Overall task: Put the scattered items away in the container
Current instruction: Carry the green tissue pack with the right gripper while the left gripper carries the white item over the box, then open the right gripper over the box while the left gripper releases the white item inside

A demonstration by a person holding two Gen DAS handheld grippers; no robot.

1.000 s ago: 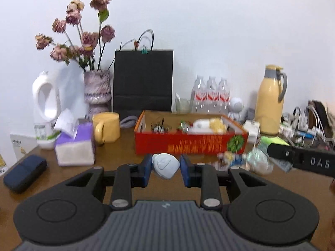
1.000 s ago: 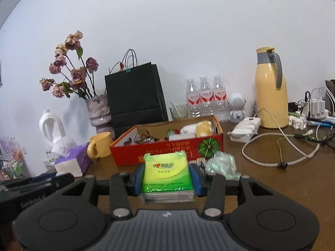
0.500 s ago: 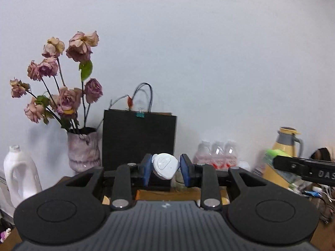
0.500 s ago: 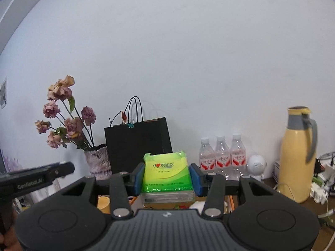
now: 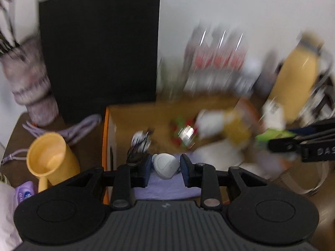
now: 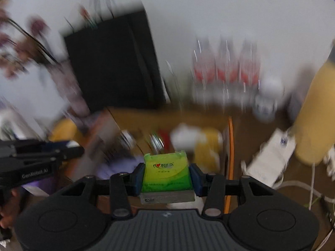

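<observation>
1. My left gripper (image 5: 165,167) is clamped on a small white rounded gadget (image 5: 164,165); the blue pads press it from both sides, and it hangs above the near edge of the open cardboard box (image 5: 108,125).
2. My right gripper (image 6: 166,174) is clamped on a green tissue pack (image 6: 166,170), which sits upright between the pads with a grey strip under it. It hangs over the near right part of the same box (image 6: 230,146), just inside the orange right wall.
3. The box stands on the brown table (image 6: 261,196), back against a black paper bag (image 5: 98,48). Inside I can make out blurred things: something white and yellow (image 5: 219,125) toward the right, something red and green (image 5: 178,129) in the middle, and a purple cloth (image 5: 167,190) at the near edge below my left pads.
4. A yellow mug (image 5: 50,159) stands on the table just left of the box's left wall, with a purple cord (image 5: 79,127) behind it.
5. A yellow flask (image 6: 316,113) stands near the table's far right, well apart from the box, and a white adapter (image 6: 270,159) lies between them.
6. Water bottles (image 6: 226,71) line the back edge behind the box, heavily blurred.
7. From the left camera my right gripper enters at the right edge; from the right camera my left one enters at the left edge.
</observation>
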